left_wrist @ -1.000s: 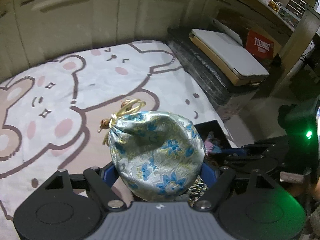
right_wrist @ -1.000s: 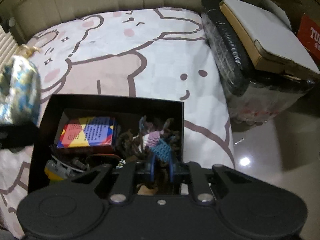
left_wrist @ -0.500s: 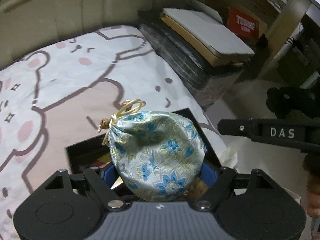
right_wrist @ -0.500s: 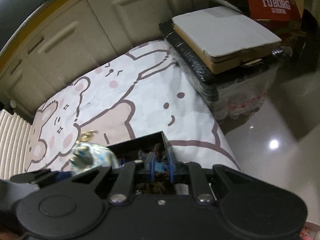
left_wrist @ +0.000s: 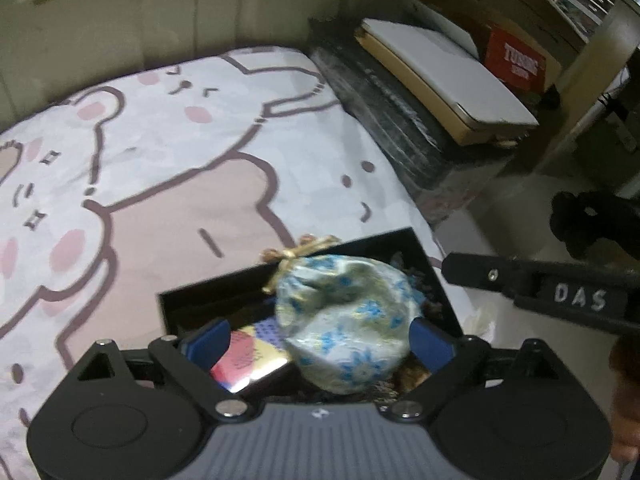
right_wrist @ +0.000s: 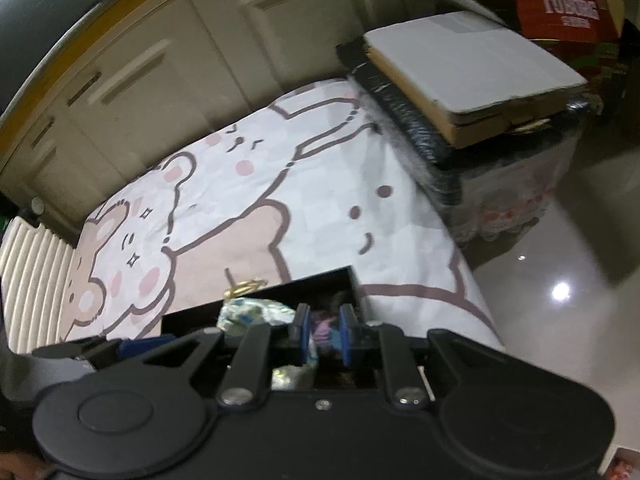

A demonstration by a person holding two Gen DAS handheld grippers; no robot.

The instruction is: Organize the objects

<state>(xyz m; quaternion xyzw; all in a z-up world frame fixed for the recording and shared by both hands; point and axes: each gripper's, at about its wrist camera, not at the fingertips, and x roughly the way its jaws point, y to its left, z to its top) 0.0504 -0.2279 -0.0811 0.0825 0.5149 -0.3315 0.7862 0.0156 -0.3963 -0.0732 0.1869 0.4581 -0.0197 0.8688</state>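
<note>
Above the bedsheet (left_wrist: 168, 184), pouch (left_wrist: 348, 320) between opening left tongs (left_wrist: 320, 340).

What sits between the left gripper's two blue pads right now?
In the left wrist view, the floral drawstring pouch sits between the blue pads of the left gripper, above the open black box. The jaws are opening; the left pad stands clear.

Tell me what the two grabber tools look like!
Each is chunky black plastic with two round discs on its body, silver screws and blue pads on the fingers. The left gripper has a ribbed grey middle part. The right gripper looks all black, and seen from the left camera it carries a label reading DAS in white letters.
</note>
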